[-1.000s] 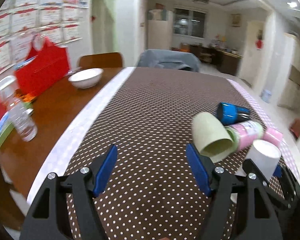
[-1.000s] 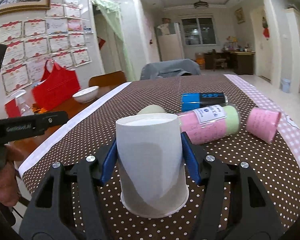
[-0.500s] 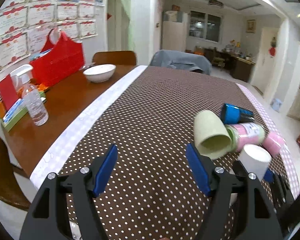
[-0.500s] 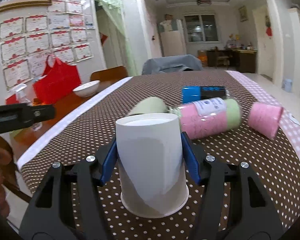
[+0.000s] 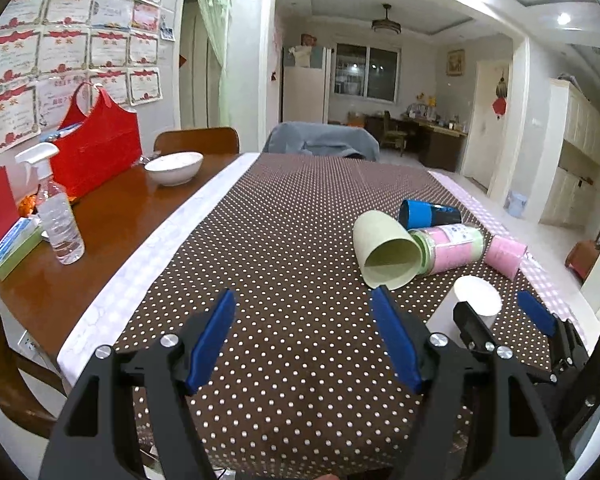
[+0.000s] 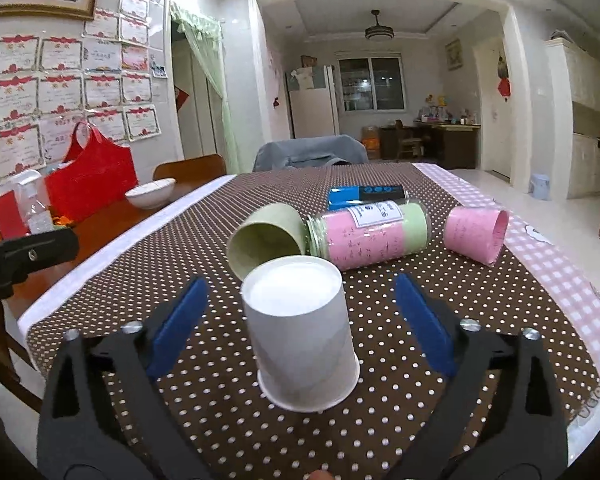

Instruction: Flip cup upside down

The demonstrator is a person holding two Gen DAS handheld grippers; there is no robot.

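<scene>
Presently the white paper cup (image 6: 300, 332) stands upside down on the dotted tablecloth (image 6: 440, 288), between the right gripper's (image 6: 300, 320) spread fingers, touching neither. Left gripper (image 5: 304, 340) is likewise spread wide, holding nothing.

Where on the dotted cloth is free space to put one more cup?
Free: the dotted cloth left of the green cup, up to its white border. Crowded: the right side, with the white cup, pink jar, blue can and pink cup.
</scene>
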